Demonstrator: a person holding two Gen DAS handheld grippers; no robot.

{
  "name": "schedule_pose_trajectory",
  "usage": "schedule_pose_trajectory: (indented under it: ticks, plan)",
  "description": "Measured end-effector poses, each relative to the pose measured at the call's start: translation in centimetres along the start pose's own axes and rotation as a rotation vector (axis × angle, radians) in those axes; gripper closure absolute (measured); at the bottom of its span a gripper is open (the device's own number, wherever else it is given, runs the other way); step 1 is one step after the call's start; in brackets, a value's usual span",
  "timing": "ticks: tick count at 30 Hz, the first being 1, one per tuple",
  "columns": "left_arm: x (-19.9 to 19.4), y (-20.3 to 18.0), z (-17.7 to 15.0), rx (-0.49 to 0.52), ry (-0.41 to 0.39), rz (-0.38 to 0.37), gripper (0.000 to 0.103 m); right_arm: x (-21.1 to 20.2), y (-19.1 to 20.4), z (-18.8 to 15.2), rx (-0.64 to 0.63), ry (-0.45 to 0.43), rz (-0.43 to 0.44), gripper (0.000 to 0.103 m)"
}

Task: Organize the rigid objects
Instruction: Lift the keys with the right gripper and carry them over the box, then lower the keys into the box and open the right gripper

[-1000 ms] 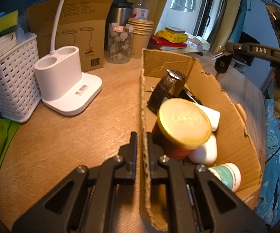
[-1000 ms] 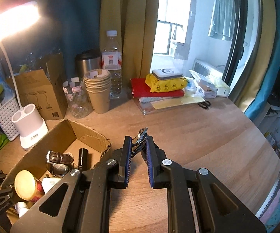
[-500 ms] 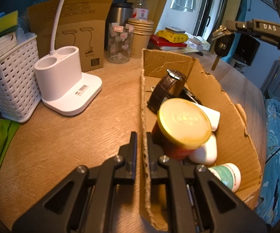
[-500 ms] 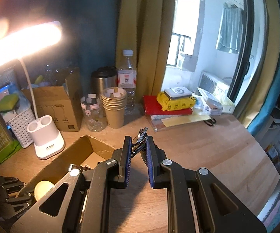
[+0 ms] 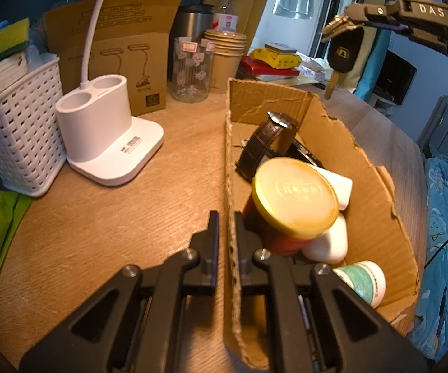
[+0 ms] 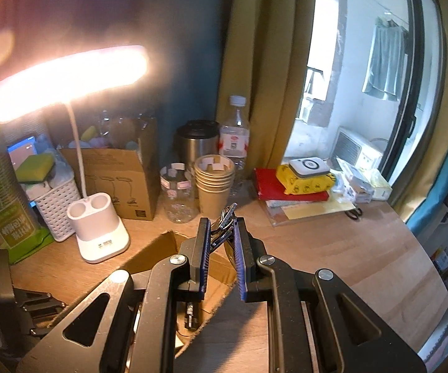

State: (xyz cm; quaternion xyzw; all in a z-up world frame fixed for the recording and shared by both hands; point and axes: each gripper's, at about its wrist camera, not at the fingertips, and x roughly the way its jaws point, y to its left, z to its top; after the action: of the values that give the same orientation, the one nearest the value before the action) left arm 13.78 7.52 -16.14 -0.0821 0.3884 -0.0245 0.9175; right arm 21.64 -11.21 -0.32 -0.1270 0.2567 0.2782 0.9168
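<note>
Cardboard box (image 5: pixel 363 168) wall is pinched by the closed left hand-held gripper (image 5: pixel 225 217); at two o'clock, the right hand-held gripper (image 6: pixel 220 227) clamps keys (image 5: pixel 343 51) dangling above the box.

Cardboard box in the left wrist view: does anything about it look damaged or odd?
Yes. The box has a torn, ragged right wall, and its near wall is pinched by the left gripper. Inside, the yellow-lidded jar lies tilted on other items rather than standing upright.
</note>
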Motion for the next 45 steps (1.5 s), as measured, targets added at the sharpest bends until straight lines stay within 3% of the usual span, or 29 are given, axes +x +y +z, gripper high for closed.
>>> schedule_pose_trajectory:
  ticks: [19,35,41,45]
  plan:
    - [0.0,0.2,0.1,-0.003,0.001,-0.002,0.094,5.0,1.9,-3.4,0.023,0.113,0.048,0.088]
    - [-0.2,0.0,0.0,-0.001,-0.002,-0.002,0.094,3.3,4.4,-6.1,0.003,0.125,0.074,0.088]
    - [-0.1,-0.1,0.0,-0.003,-0.002,-0.002,0.095,3.7,3.7,-8.9,0.035,0.208,0.046,0.087]
    - [-0.2,-0.2,-0.1,0.001,-0.006,0.002,0.094,3.6,3.7,-9.6,0.042,0.210,0.052,0.087]
